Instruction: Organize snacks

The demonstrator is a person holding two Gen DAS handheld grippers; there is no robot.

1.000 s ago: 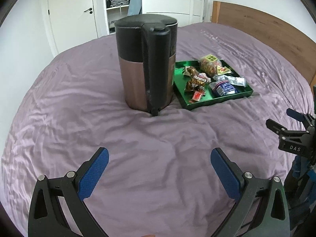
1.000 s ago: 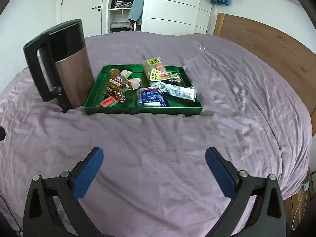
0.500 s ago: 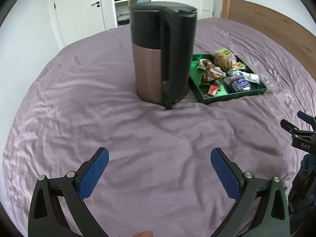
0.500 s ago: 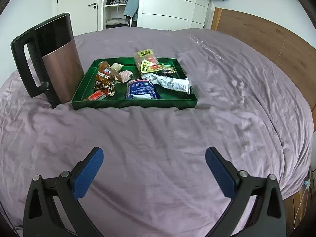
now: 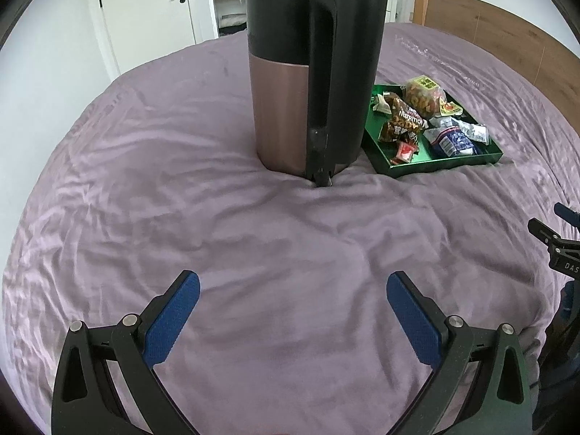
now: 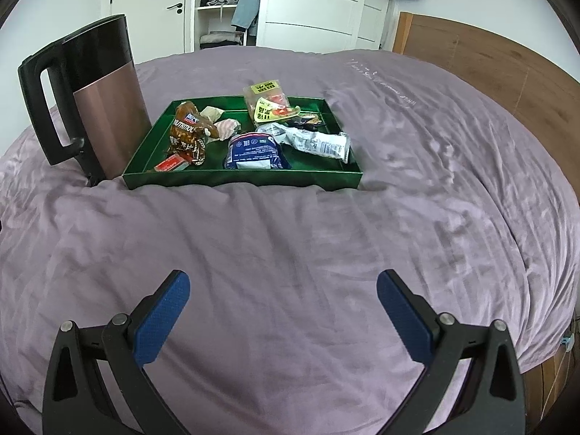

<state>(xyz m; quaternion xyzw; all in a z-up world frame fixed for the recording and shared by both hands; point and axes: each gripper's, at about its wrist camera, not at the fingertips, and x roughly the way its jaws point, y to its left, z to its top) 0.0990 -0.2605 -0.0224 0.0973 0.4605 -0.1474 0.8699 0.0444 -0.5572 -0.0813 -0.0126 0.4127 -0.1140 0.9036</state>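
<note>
A green tray [image 6: 239, 179] [image 5: 440, 166] rests on the purple bed and holds several snack packets: a brown nut bag [image 6: 186, 132] [image 5: 400, 123], a blue-and-white packet [image 6: 255, 150] [image 5: 453, 141], a yellow-labelled bag [image 6: 268, 103] [image 5: 422, 96], a silver wrapper [image 6: 317, 141] and a small red bar [image 6: 170, 163]. My left gripper [image 5: 291, 295] is open over bare bedding, well short of the kettle [image 5: 311, 79]. My right gripper [image 6: 282, 291] is open too, nothing between its fingers, some way in front of the tray.
A tall copper-and-black kettle [image 6: 90, 98] stands right against the tray's left side. A wooden headboard [image 6: 489, 65] runs along the right. White wardrobes and a door [image 6: 152, 7] stand behind the bed. The right gripper's tip [image 5: 558, 243] shows at the left view's right edge.
My left gripper has closed in on the kettle, which looms larger. My right gripper has drawn nearer the tray. Both stay open and nothing on the bed has shifted.
</note>
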